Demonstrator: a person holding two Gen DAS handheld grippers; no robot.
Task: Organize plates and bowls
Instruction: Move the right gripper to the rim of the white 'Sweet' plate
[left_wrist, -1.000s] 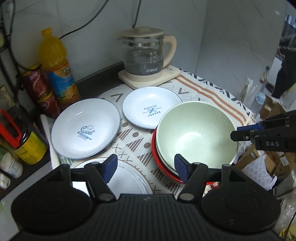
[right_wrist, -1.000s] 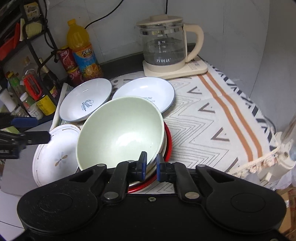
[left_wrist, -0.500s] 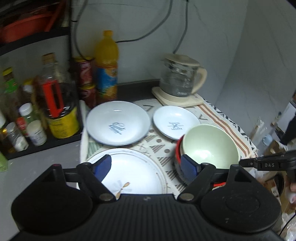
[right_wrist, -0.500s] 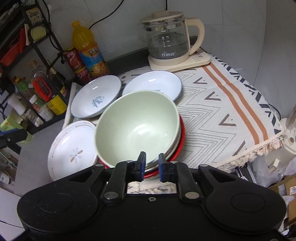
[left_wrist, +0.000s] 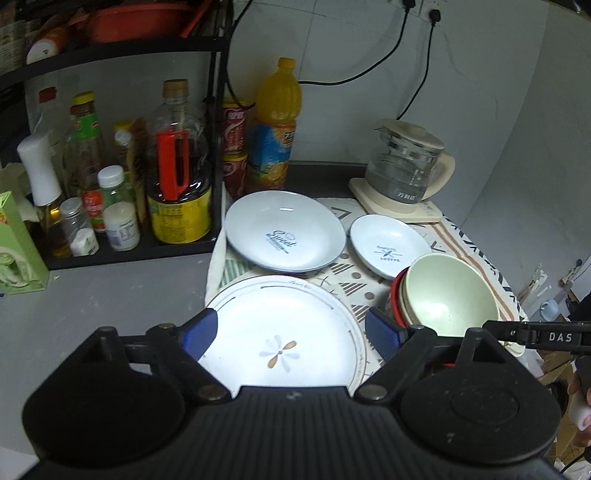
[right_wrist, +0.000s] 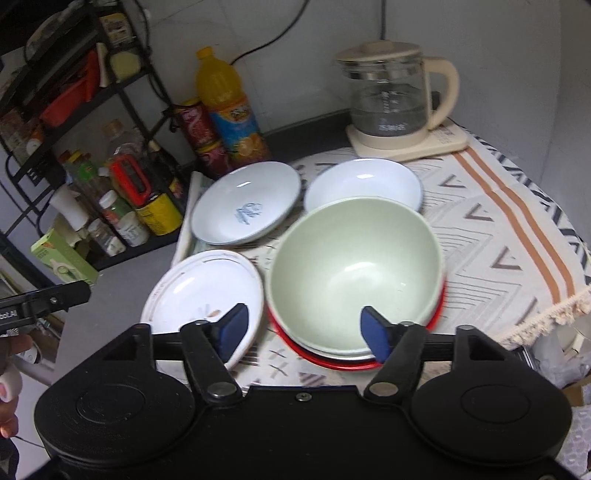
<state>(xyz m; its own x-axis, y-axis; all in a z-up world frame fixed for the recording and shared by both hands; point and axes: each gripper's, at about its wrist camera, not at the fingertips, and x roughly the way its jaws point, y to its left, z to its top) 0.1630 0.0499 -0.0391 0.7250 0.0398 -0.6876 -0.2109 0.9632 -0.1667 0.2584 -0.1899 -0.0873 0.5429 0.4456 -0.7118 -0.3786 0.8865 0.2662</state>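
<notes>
Jaws: both pairs opening, empty | only right view shows red plate (right_wrist: 332, 363) rim

The left gripper (left_wrist: 291, 332) is black, with a ribbed plate between two round discs, silver pivot screws and blue pads (left_wrist: 201, 332). The right gripper (right_wrist: 304, 330) has the same black body and blue pads (right_wrist: 373, 330), plus a small screw at its centre. Its side bar carries white letters, seemingly "DAS".

bottles (left_wrist: 177, 173) crowd left, kettle (right_wrist: 395, 96) behind plates
</notes>
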